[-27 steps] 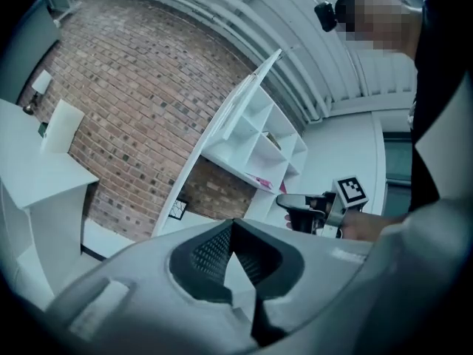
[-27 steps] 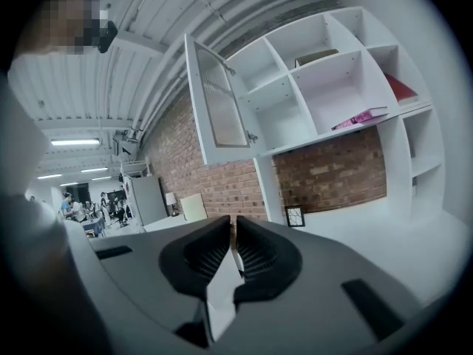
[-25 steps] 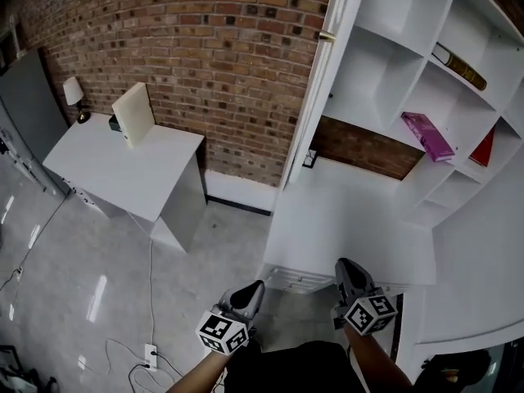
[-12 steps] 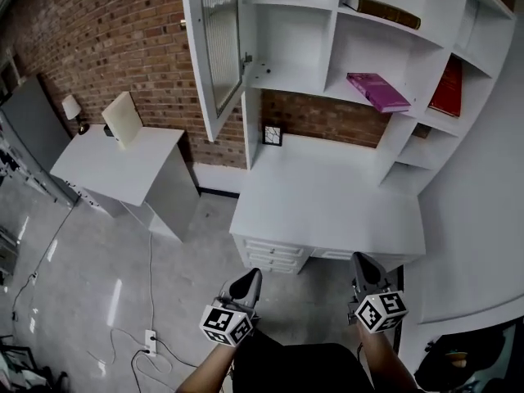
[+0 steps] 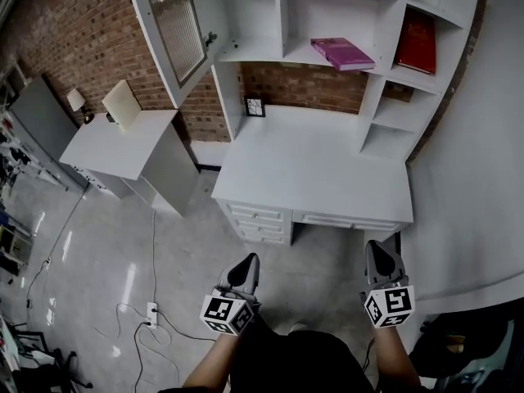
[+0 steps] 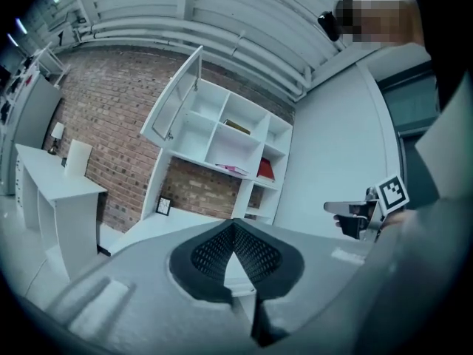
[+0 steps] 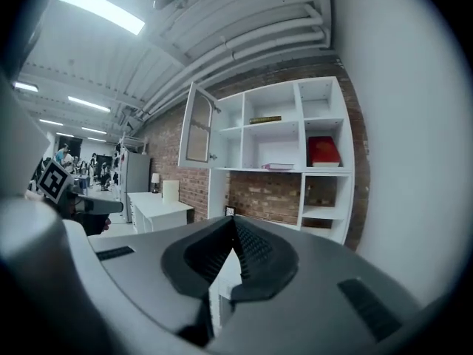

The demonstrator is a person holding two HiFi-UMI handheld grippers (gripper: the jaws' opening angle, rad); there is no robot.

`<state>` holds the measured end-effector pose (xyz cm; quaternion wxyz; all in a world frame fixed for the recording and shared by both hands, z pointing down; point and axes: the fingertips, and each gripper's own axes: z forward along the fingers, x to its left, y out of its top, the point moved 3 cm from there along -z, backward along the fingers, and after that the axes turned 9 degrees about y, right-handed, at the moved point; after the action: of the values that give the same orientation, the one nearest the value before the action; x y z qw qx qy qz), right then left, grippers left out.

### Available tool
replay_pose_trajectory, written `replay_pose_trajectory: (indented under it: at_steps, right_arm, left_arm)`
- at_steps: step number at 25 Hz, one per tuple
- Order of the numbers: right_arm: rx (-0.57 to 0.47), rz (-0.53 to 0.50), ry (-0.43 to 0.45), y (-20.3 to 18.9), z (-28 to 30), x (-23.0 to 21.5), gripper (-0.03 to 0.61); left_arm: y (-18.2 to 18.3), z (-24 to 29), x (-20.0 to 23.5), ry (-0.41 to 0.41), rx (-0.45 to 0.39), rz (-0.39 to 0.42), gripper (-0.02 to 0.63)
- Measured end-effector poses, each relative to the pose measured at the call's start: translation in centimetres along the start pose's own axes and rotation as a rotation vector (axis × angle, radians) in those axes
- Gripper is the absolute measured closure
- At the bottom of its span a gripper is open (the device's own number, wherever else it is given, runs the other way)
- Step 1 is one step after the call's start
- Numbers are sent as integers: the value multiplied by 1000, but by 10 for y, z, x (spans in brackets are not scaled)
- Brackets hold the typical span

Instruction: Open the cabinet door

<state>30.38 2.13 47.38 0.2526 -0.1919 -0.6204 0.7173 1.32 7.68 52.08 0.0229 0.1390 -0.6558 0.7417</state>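
Though both grippers hang well short of the white desk (image 5: 311, 170), the white glass-panelled cabinet door (image 5: 168, 23) is seen already swung open.
Its upright long axis is set at the upper left corner of the white shelf unit (image 5: 286, 15), nearer the left gripper (image 5: 246, 267) than the right gripper (image 5: 378, 256); both pairs of jaws are pressed together on nothing. The door's top is cut off, and its knob cannot be made out.

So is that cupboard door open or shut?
Open. The cabinet door is swung out leftward from the white shelf unit, so the compartment behind it shows.
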Motion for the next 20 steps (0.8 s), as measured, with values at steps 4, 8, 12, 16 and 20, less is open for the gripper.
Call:
replay_pose_trajectory:
  at_steps: [4,8,12,16,20]
  right_arm:
    - [-14,89,-59,-20,-31,-24,578]
    - [-2,133,-54,-37,-49,-27,578]
    - [-15,139,-67,-41,-57,-35,578]
    - [-6,132,-65,-40,-56,-32,578]
    - [17,119,-67,-47,-52,-31,578]
  left_arm:
    - [4,-6,-23,-17,-22,62,595]
    - [9,-17,-35,-13,-41,83,595]
    - [13,-24,-36,28,-64,-7,595]
    - [23,-26,-39,24,-77,39,595]
    - [27,-27,-41,24,-90,71,595]
